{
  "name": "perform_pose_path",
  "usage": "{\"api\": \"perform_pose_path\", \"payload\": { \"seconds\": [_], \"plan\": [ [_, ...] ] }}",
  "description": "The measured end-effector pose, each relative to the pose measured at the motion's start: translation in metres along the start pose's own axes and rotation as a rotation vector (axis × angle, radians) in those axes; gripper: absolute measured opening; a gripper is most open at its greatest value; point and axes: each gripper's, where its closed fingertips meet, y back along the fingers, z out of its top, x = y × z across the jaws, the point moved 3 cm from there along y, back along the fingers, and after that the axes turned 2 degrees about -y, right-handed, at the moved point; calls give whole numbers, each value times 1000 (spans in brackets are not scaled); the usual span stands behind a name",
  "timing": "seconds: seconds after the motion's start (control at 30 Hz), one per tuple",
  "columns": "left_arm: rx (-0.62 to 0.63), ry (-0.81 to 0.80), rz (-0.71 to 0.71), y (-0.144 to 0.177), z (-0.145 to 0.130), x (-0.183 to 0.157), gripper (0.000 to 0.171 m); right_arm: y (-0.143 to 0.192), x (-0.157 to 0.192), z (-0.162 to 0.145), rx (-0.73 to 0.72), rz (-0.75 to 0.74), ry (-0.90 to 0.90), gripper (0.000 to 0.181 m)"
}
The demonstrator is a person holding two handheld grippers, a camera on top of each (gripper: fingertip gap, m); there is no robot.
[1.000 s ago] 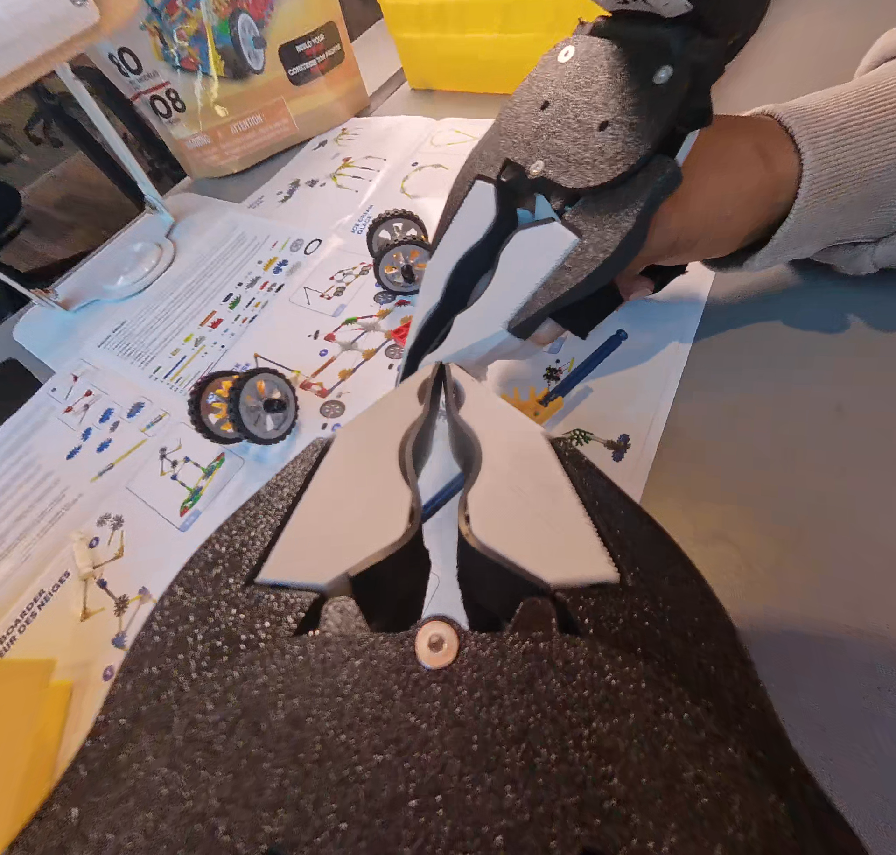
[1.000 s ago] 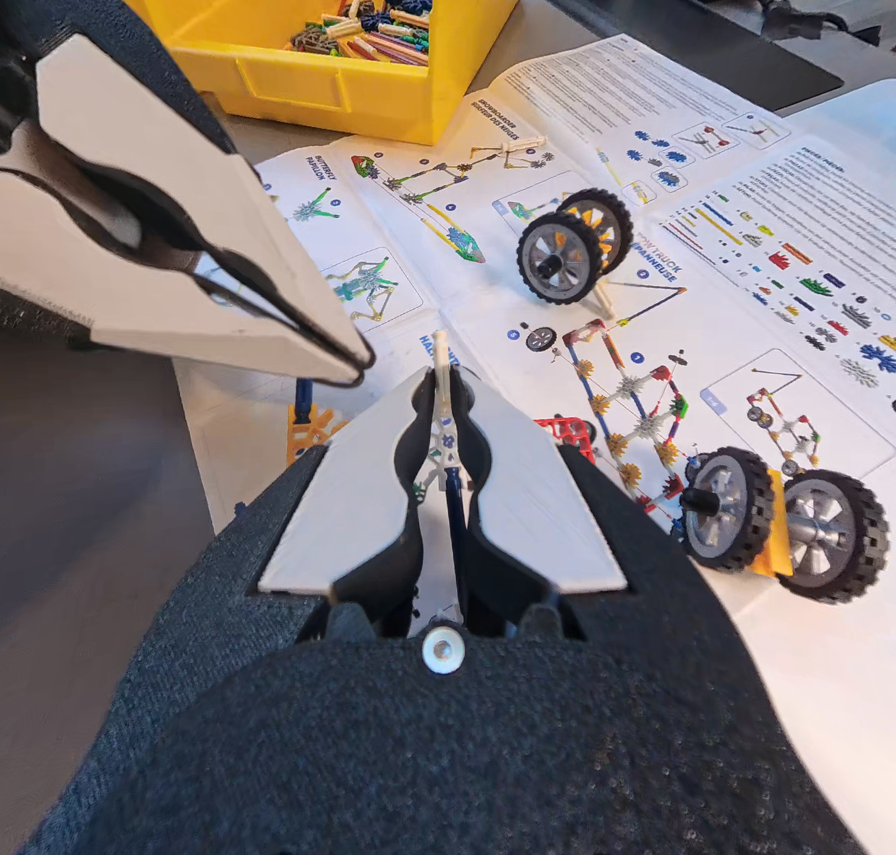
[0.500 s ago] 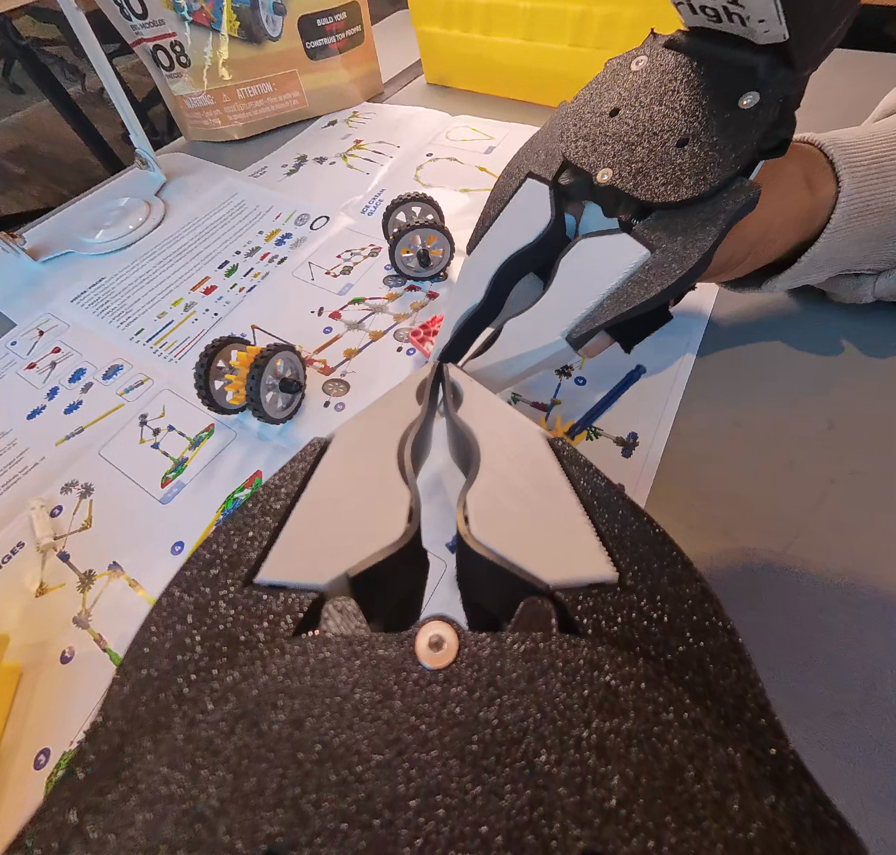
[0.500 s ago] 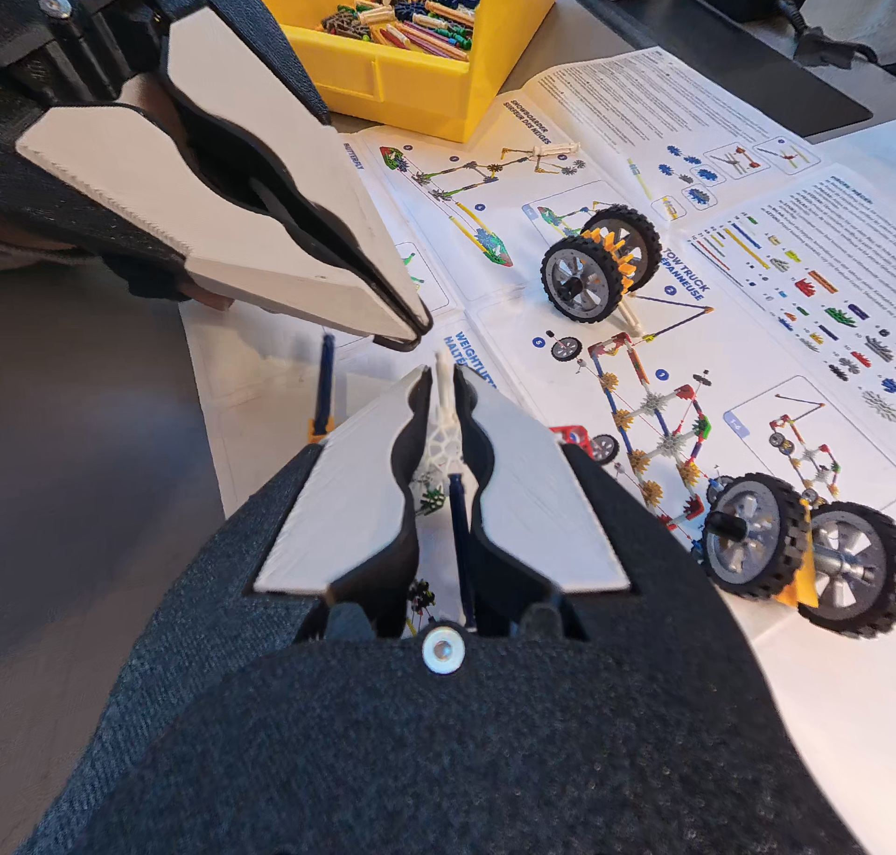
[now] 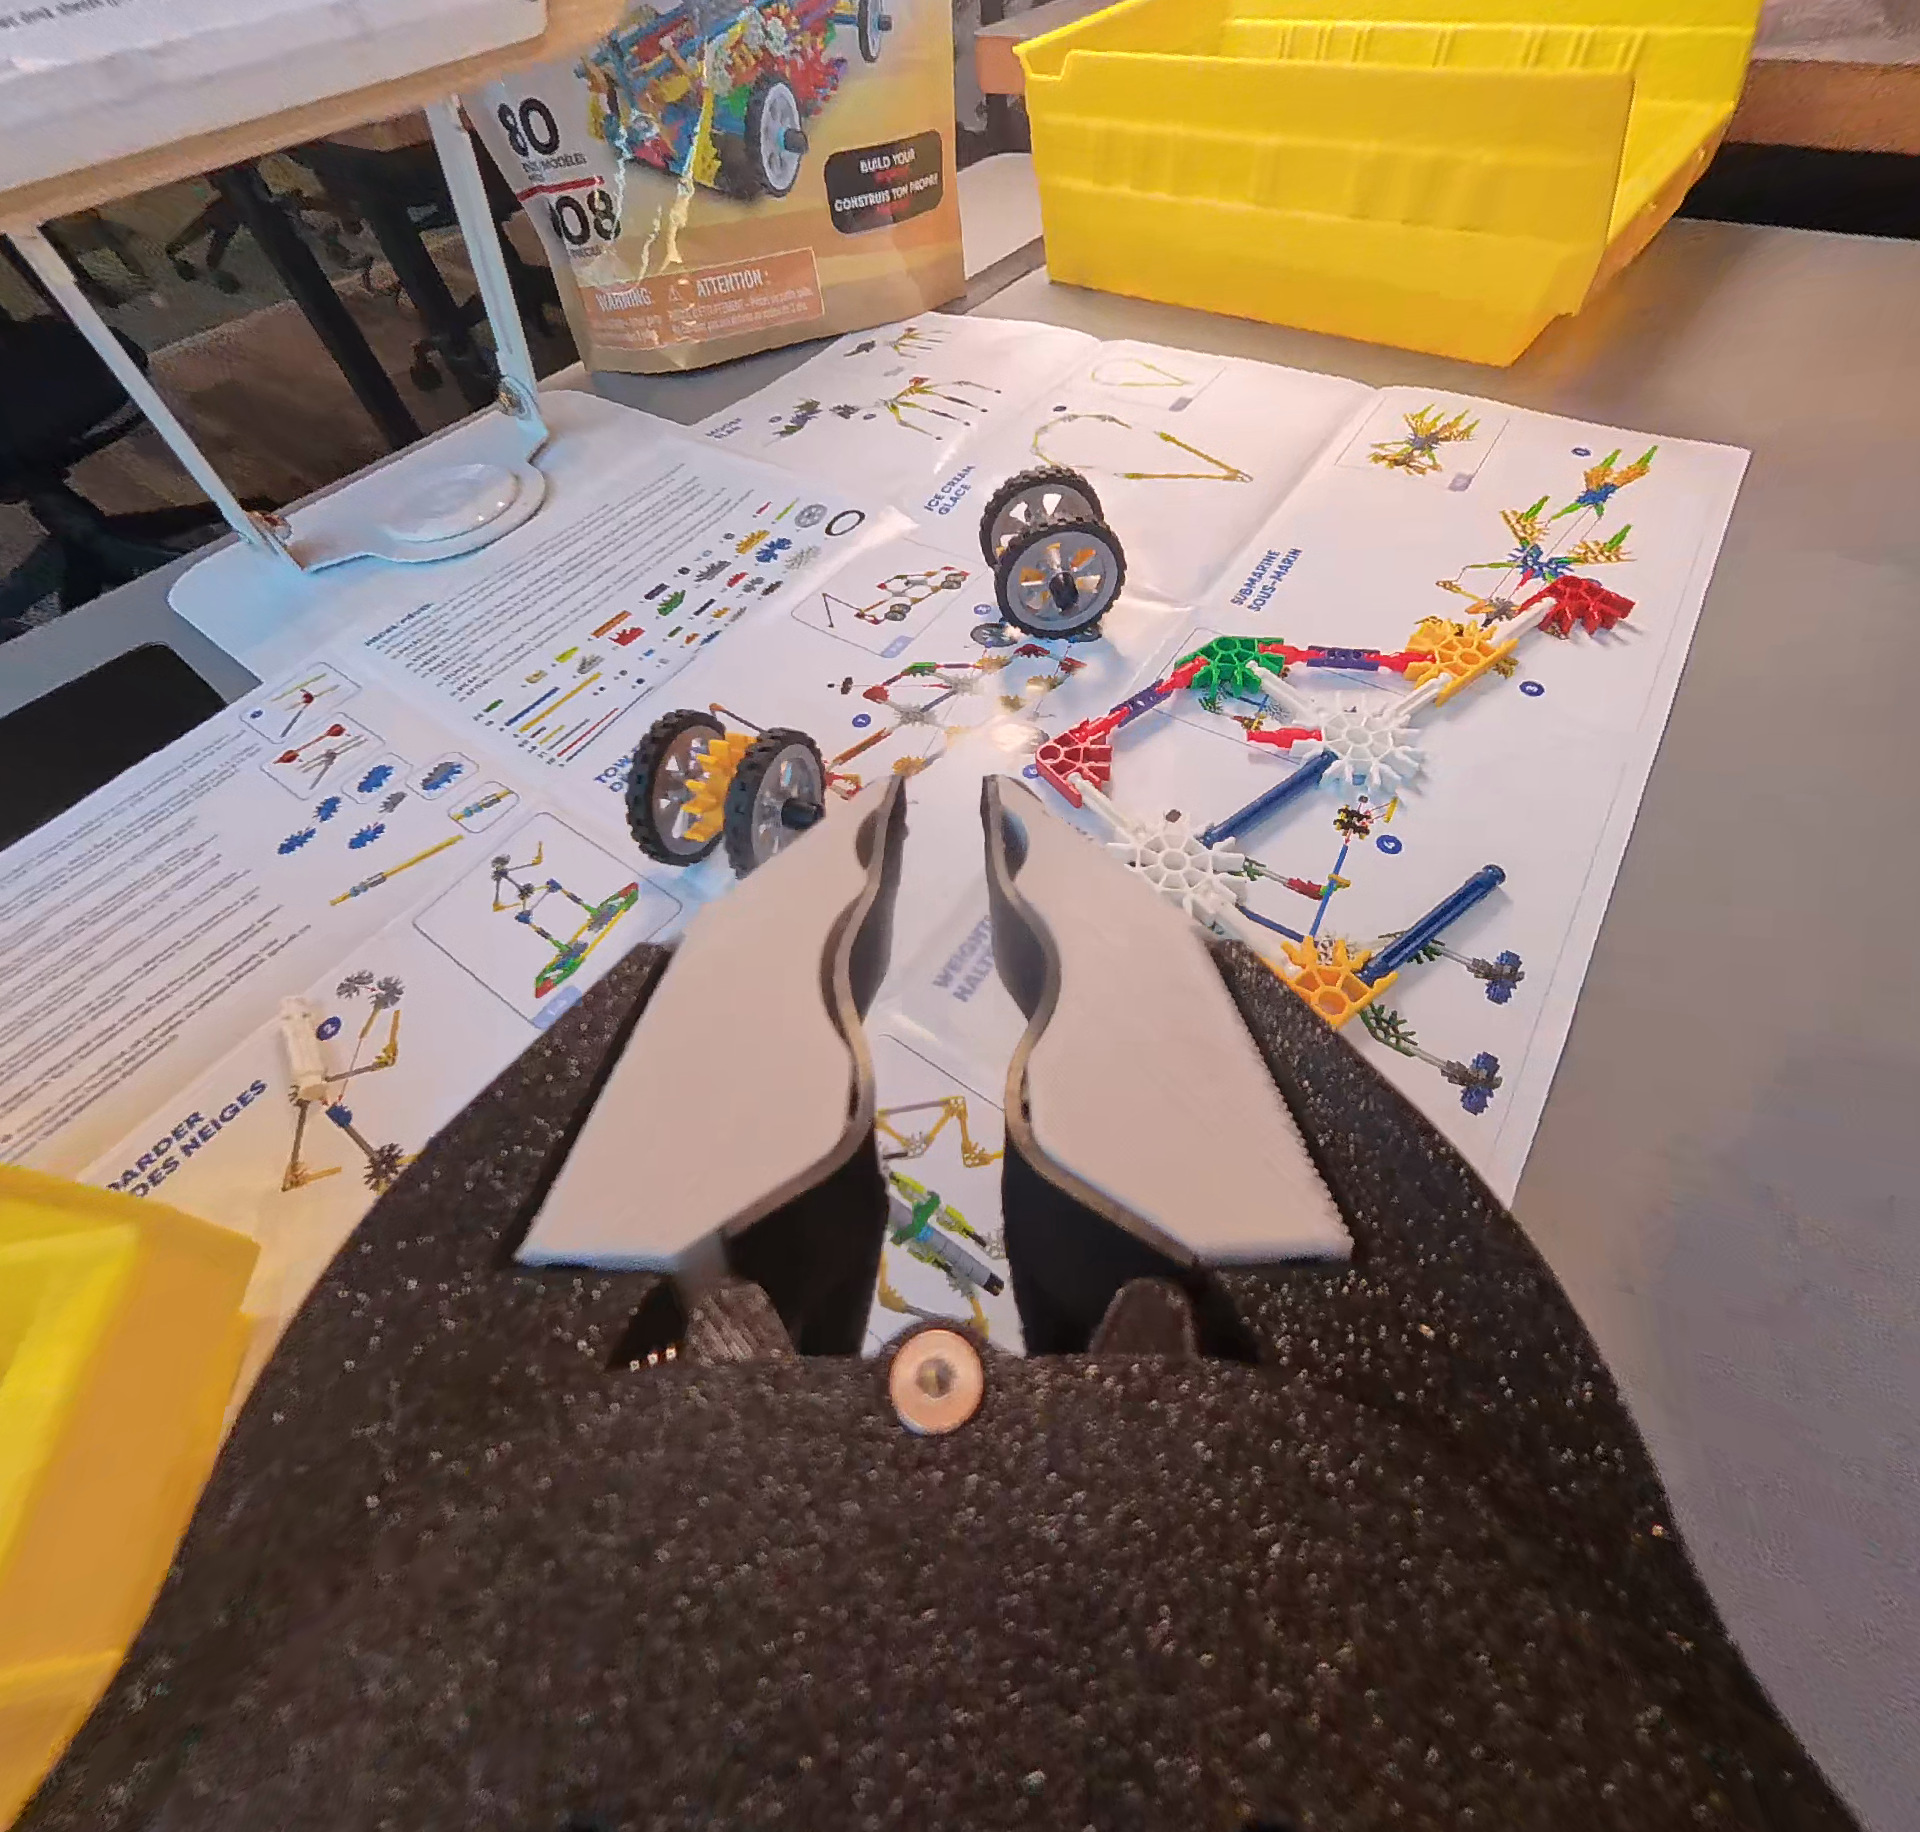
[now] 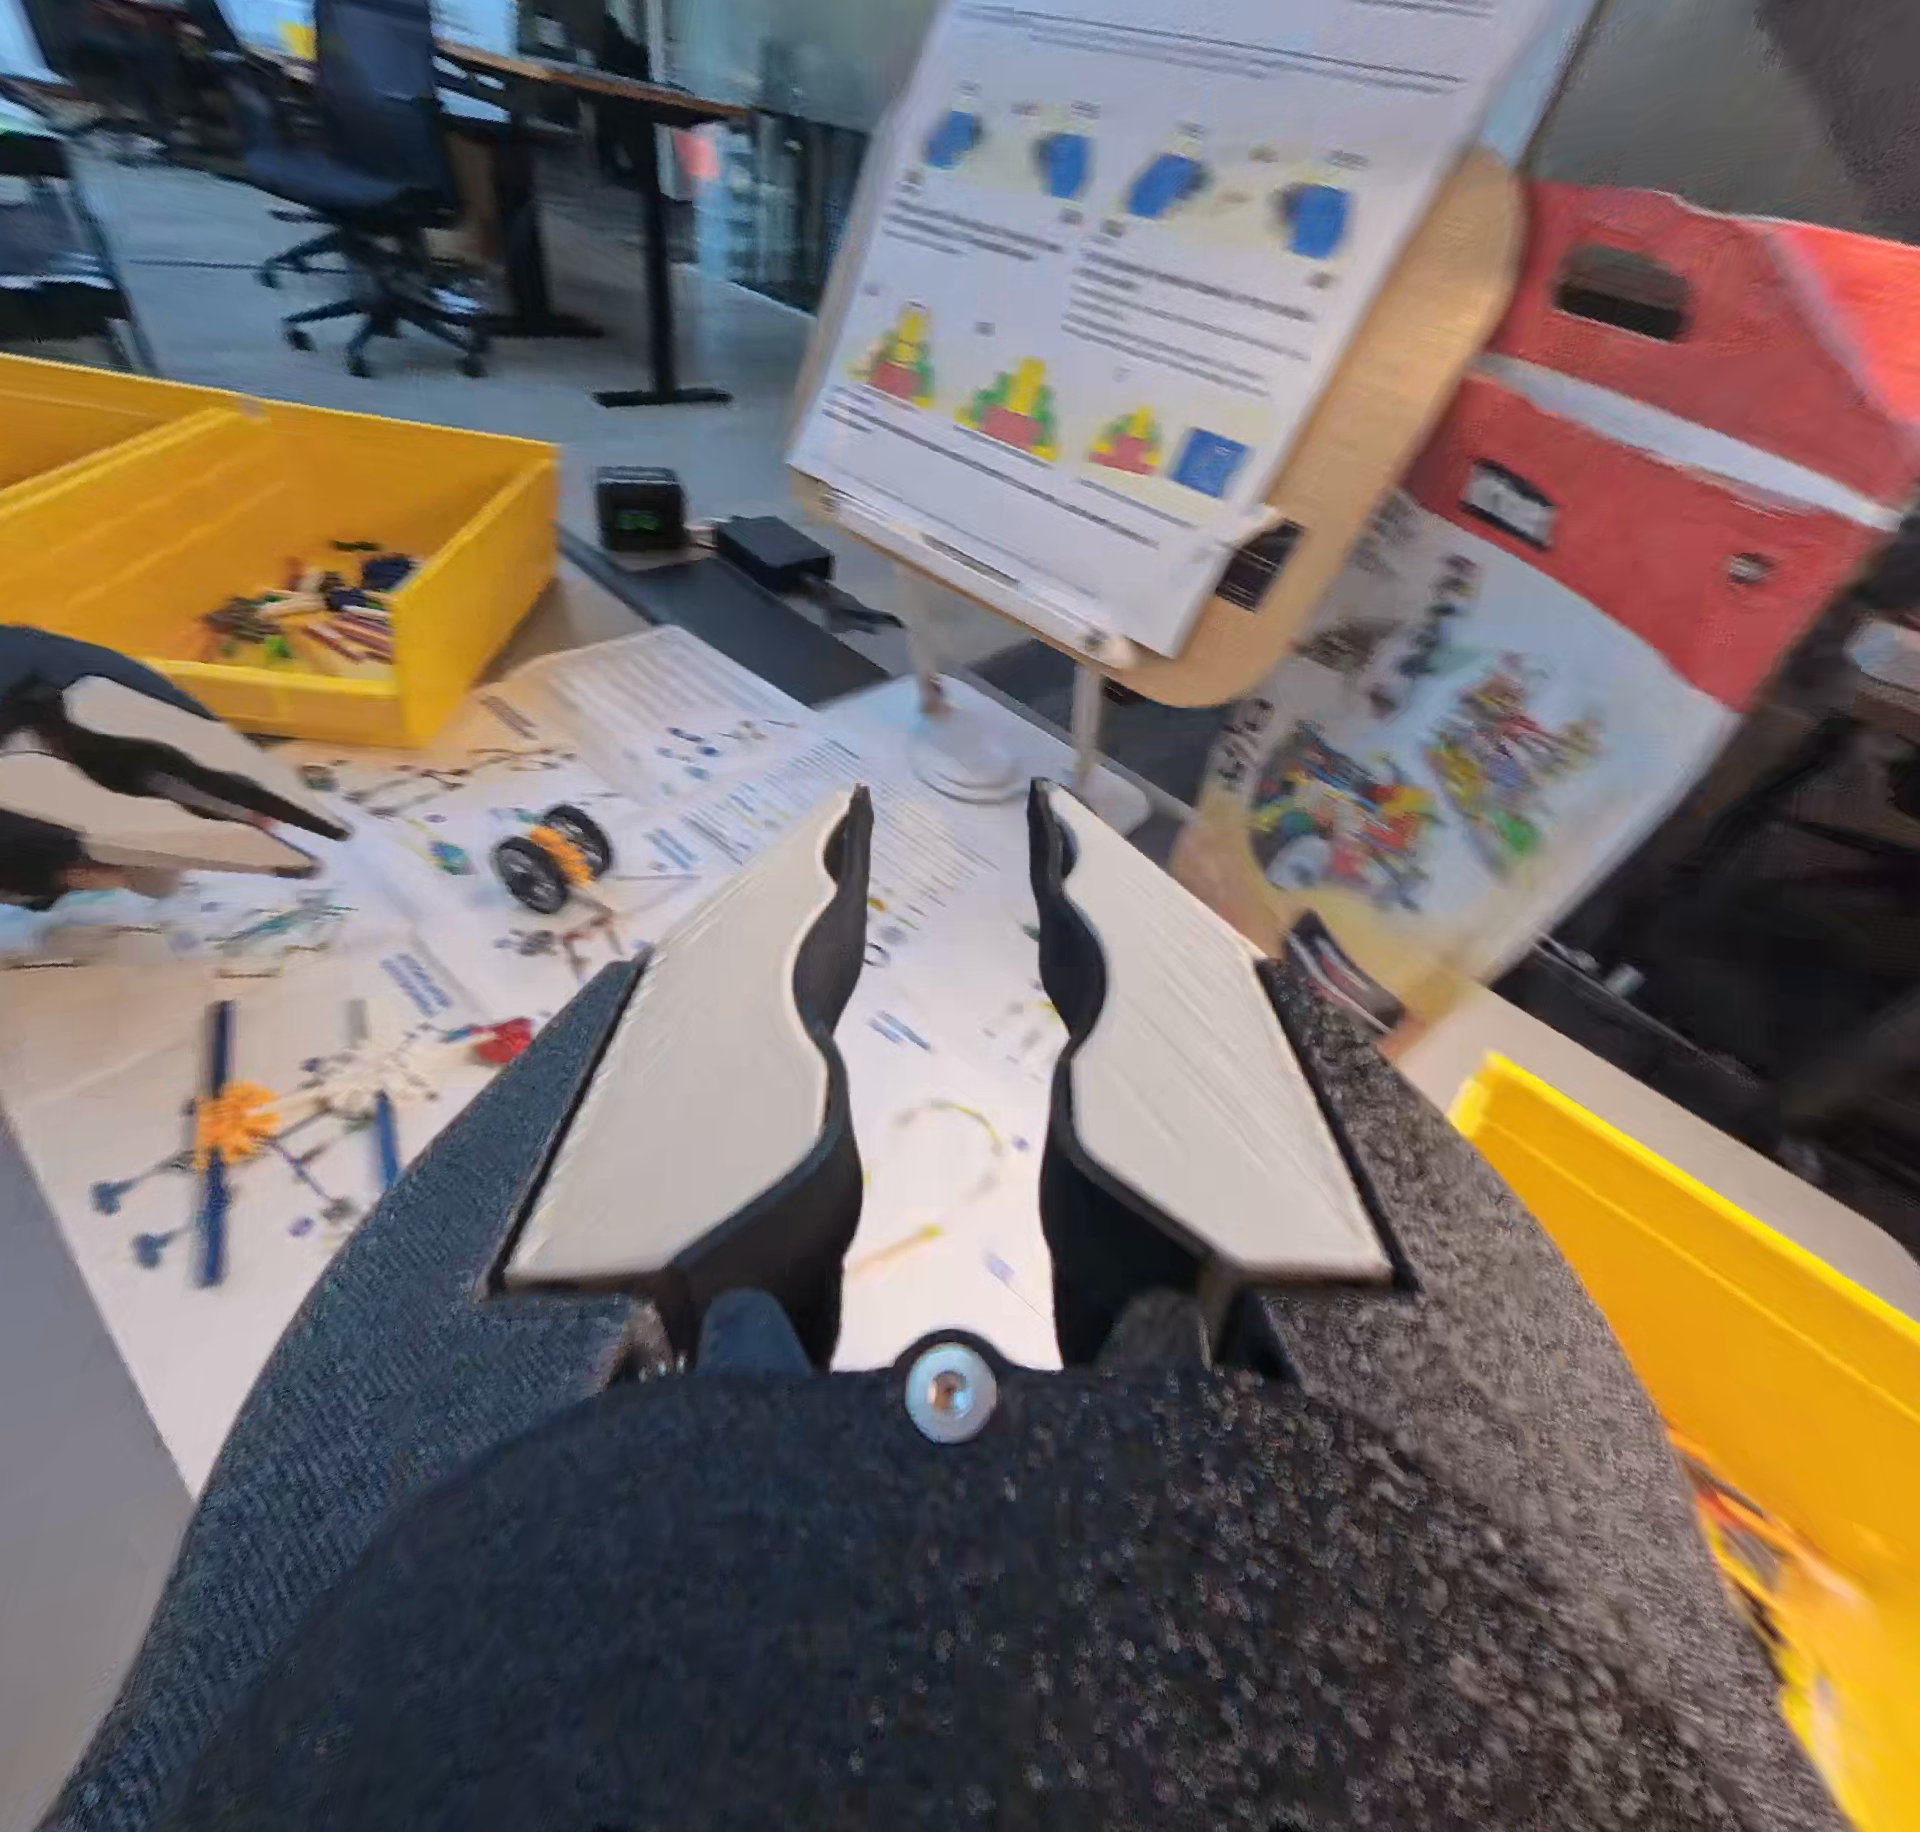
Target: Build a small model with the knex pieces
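Note:
My left gripper [image 5: 943,795] is open and empty, held above the instruction sheet [image 5: 1455,951]. A flat frame of coloured rods and white, red, green and orange connectors [image 5: 1351,738] lies on the sheet just right of its tips, untouched. A wheel pair with an orange gear [image 5: 727,790] stands just left of the tips, and a second wheel pair [image 5: 1055,567] stands farther back. My right gripper [image 6: 945,806] is open and empty, raised and pointing past the sheet. Its view is blurred and shows the left gripper [image 6: 322,847] at far left, the frame [image 6: 312,1096] and a wheel pair [image 6: 551,857].
A yellow bin [image 5: 1351,182] stands at the back right, holding loose pieces in the right wrist view [image 6: 468,556]. Another yellow bin [image 6: 1714,1315] is close at my right. A toy bag [image 5: 748,120], a document stand [image 6: 1143,276] and a red box [image 6: 1714,432] stand beyond the sheet. One gripper's finger ends stand about 30 cm off the other's.
Both grippers were shut close together over the frame, the right on a white piece. Both have opened and drawn back, and the frame lies free on the sheet. The right swung up and away.

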Motion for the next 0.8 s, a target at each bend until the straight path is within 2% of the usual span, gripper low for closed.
{"api": "perform_pose_path", "payload": {
  "seconds": [0.07, 0.13, 0.2, 0.27, 0.37, 0.5, 0.6, 0.8],
  "plan": [
    [-2, 9, 15, 2, 4, 7, 17, 30, -66, -18, 71, -143, -31, 25],
    [-10, 40, 24, 4, 8, 12, 22, 45, -124, -54, 167, -237, -78, 23],
    [-3, 72, 27, 4, 9, 17, 28, 47, -163, -98, 287, -247, -140, 23],
    [14, 90, 43, 5, 7, 19, 33, 41, -187, -137, 390, -241, -166, 23],
    [40, 117, 80, 6, 4, 20, 35, 22, -201, -179, 511, -188, -114, 23],
    [86, 120, 110, 5, 0, 11, 35, -14, -203, -214, 612, -76, -69, 30],
    [128, 73, 141, 4, -2, 5, 35, -34, -206, -228, 653, -28, -57, 41],
    [128, 90, 159, 7, -3, -1, 33, -52, -209, -237, 658, 43, -126, 40]
  ]
}}
